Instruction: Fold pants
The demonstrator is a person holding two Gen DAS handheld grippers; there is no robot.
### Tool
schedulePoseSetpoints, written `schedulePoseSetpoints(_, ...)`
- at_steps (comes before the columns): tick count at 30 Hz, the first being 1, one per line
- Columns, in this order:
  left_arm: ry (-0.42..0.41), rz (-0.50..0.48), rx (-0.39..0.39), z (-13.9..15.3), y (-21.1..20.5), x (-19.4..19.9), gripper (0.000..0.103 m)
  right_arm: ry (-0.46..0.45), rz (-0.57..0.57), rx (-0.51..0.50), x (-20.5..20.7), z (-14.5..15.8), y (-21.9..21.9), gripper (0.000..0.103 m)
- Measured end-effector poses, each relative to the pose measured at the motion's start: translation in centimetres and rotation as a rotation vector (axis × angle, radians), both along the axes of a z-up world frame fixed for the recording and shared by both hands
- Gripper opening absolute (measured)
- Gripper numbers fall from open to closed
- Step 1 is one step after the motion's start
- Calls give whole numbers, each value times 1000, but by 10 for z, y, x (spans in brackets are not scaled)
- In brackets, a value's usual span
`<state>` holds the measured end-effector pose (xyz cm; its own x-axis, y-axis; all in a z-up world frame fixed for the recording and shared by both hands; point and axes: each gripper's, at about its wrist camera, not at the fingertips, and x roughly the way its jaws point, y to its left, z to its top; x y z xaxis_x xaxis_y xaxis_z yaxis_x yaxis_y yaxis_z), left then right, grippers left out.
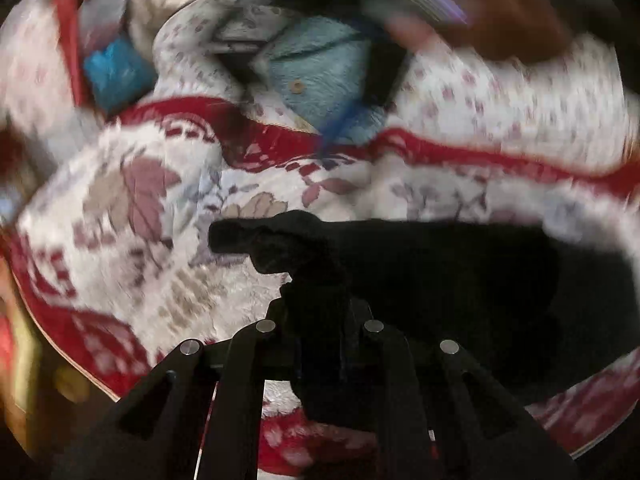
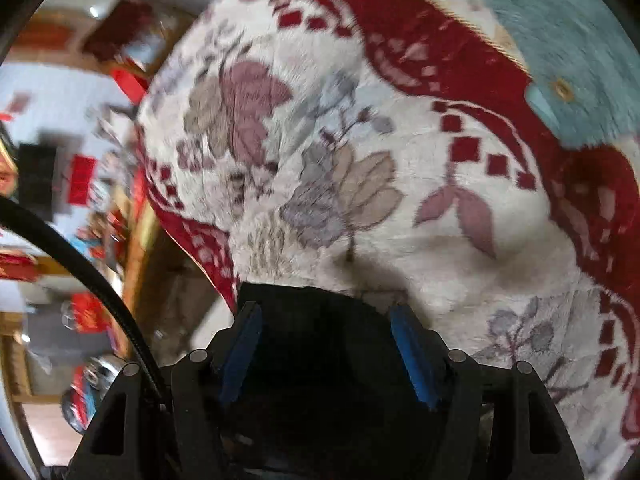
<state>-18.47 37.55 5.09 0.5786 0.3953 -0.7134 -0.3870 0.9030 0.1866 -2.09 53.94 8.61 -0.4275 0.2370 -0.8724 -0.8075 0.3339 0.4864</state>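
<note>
The black pants (image 1: 460,280) lie on the floral blanket (image 1: 132,248), spreading to the right. My left gripper (image 1: 316,304) is shut on a bunched end of them, and the pinched cloth stands up between its fingers and hides the pads. In the right wrist view, my right gripper (image 2: 326,320) has its blue pads (image 2: 244,340) wide apart. A black wad of pants (image 2: 320,320) fills the gap from pad to pad and casts a shadow on the blanket (image 2: 360,140). Both views are blurred by motion.
A fluffy light blue garment (image 1: 320,76) with buttons lies at the back of the bed and shows again (image 2: 572,40). A blue bag (image 1: 116,72) sits at the back left. The bed's edge (image 2: 188,236) drops to a cluttered floor on the left.
</note>
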Motion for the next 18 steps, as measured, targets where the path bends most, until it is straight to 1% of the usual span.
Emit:
schedulePoseSetpoints(2, 48, -24, 89, -6, -13, 6, 11, -72, 108, -60, -26, 13, 26, 66)
schedulePoseSetpoints(3, 67, -35, 120, -8, -18, 8, 11, -120, 162, -93, -39, 17, 38, 66)
schedulePoseSetpoints(4, 84, -46, 141, -11, -21, 9, 11, -172, 226, -126, -55, 20, 49, 66)
schedulePoseSetpoints(6, 107, -60, 176, -14, -25, 11, 11, -251, 302, -197, -77, 19, 63, 66)
schedulePoseSetpoints(9, 117, -68, 188, -14, -27, 10, 11, -402, 410, -292, -106, 13, 79, 66)
schedulePoseSetpoints(11, 120, -74, 184, -14, -26, 11, 11, -490, 459, -354, -116, 3, 84, 66)
schedulePoseSetpoints(12, 118, -74, 183, -13, -26, 10, 11, -568, 511, -399, -125, -6, 86, 66)
schedulePoseSetpoints(13, 116, -76, 181, -12, -27, 10, 11, -612, 548, -423, -128, -11, 85, 66)
schedulePoseSetpoints(17, 107, -80, 178, -12, -28, 9, 11, -660, 621, -519, -129, -42, 82, 66)
schedulePoseSetpoints(18, 106, -80, 177, -12, -28, 9, 11, -668, 617, -536, -125, -48, 81, 66)
